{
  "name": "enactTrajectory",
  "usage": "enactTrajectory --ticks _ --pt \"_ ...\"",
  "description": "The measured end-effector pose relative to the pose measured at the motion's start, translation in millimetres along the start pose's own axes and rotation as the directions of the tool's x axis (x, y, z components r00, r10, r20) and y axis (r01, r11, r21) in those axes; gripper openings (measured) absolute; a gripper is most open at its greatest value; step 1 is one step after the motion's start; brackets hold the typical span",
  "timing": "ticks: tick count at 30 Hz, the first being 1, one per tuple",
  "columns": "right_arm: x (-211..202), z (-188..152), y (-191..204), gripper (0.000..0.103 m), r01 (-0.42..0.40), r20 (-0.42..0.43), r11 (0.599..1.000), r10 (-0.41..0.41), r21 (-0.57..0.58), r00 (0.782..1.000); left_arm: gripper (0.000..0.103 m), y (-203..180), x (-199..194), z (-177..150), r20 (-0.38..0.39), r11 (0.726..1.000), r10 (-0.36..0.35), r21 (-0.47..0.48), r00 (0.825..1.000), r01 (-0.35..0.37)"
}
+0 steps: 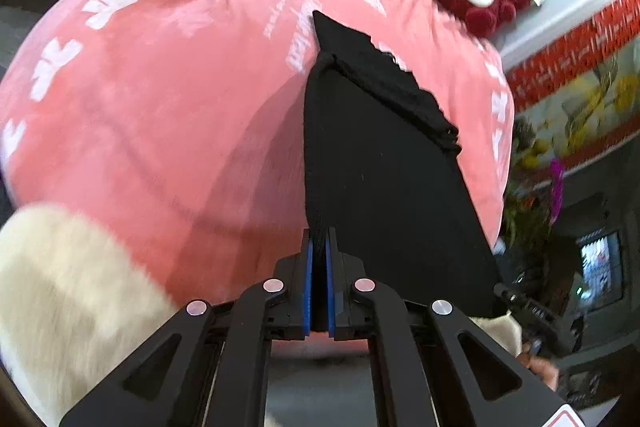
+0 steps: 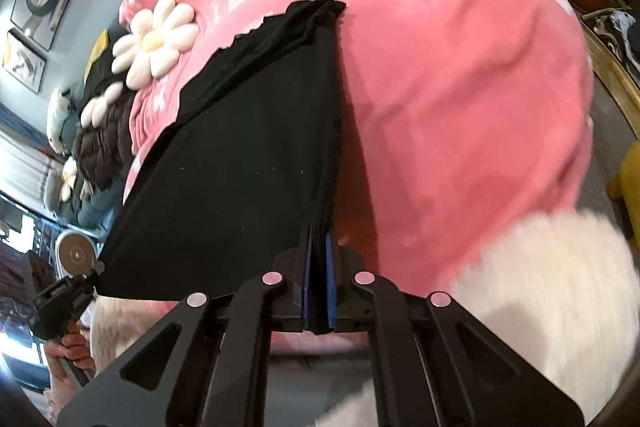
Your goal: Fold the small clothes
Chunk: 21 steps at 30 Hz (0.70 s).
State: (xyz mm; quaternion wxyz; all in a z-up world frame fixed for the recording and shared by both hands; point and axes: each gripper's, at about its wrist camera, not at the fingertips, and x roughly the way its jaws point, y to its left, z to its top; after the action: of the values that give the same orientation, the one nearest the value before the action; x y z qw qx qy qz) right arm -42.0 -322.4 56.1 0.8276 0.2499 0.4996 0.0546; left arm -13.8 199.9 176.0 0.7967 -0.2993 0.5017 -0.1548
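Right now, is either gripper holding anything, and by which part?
Both. The left gripper and the right gripper are each shut on a near corner of the black garment, stretching its near edge taut between them above the pink blanket.

Black garment [image 1: 384, 163], pink blanket [image 1: 160, 99] with white print, cream-white flower cushion [image 2: 154, 41]
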Motion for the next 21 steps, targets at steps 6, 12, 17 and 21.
enactTrajectory --ticks 6,12,17,21 --pt "-33 -38 0 0.004 0.020 -0.045 0.998 -0.023 -0.056 0.999 0.003 -13 -32 -54 -0.053 0.995 0.054 0.088 0.997 -0.049" --pt "-76 -38 20 0.004 -0.025 0.026 0.994 0.028 -0.106 0.999 0.003 -34 -61 -53 -0.020 0.992 0.027 0.124 0.999 -0.025" --pt "-85 49 52 0.004 -0.045 0.198 0.986 0.077 -0.161 0.977 0.003 -74 -64 20 0.088 0.978 -0.022 0.208 0.996 0.003" --pt "-33 164 62 0.007 -0.042 0.265 0.986 0.084 -0.159 0.961 0.003 -115 -19 125 0.271 0.953 0.068 0.268 0.960 -0.143"
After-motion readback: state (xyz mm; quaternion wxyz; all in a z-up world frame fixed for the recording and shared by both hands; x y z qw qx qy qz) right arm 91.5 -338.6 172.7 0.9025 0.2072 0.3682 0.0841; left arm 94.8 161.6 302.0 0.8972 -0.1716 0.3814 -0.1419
